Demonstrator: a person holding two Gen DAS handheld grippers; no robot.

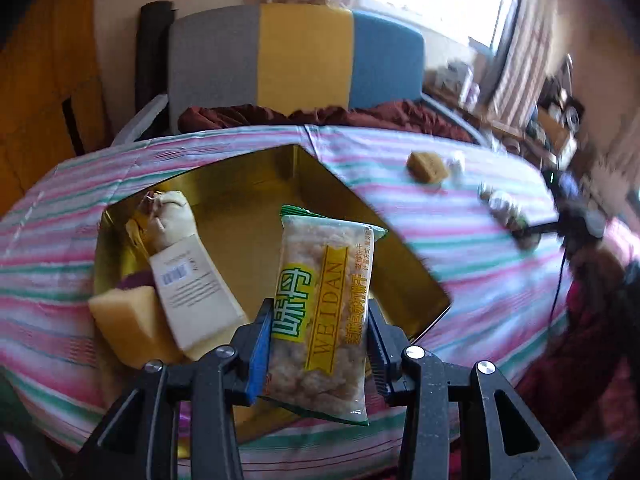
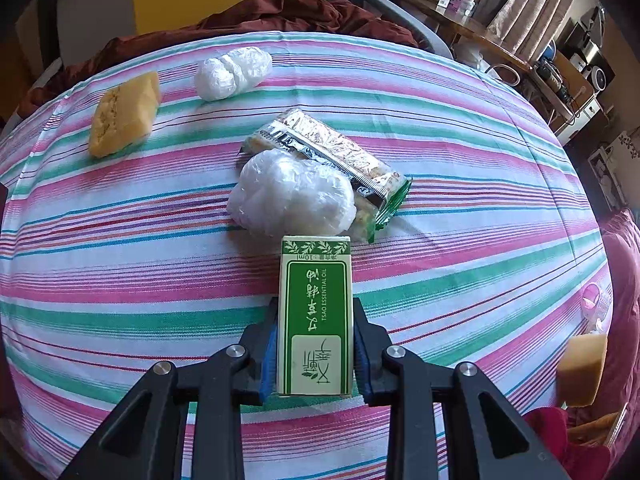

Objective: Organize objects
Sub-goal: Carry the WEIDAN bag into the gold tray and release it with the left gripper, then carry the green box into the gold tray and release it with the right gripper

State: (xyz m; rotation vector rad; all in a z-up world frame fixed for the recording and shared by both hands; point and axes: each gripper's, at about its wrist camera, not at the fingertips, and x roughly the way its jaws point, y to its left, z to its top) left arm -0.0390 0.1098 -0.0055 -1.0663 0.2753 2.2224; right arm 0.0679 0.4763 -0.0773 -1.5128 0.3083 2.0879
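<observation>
Striped cloth (image 2: 120, 264), pink/green/white, covers the whole work surface in both wrist views; tricolour chair back (image 1: 296, 56) (grey, yellow, blue) sits beyond its far edge, with dark red fabric (image 1: 360, 114) bunched at its base.

Gold tin box (image 1: 248, 216), open, lies straight ahead of and below the left gripper's fingers. Inside, left of the fingers: cream tube (image 1: 192, 280) leaning diagonally, cap end away from the fingers; yellow sponge block (image 1: 128, 328) touching the tube's near-left side. Something purple is behind the sponge, can't identify it.

Left gripper (image 1: 318, 340): fingers pinching a snack pack (image 1: 320, 312), clear wrapper with a yellow "WEIDAN" band, held by its long sides, lengthwise along the fingers, over the box's near-right part. Picture is blurred toward the right.

Right gripper (image 2: 314, 344): fingers clamped on a green-and-white essential oil carton (image 2: 316, 316), gripped on both long sides, its far end sticking out past the fingertips above the cloth.

Just ahead of the carton's far end: white plastic-wrapped bundle (image 2: 292, 196), touching a foil snack packet (image 2: 332, 152) lying behind it and to its right. Further ahead and slightly left: smaller plastic-wrapped bundle (image 2: 232, 72). Far ahead-left: yellow sponge (image 2: 124, 114), well apart from the rest. Right of the fingers at the cloth's edge: another yellow sponge piece (image 2: 582, 368).
</observation>
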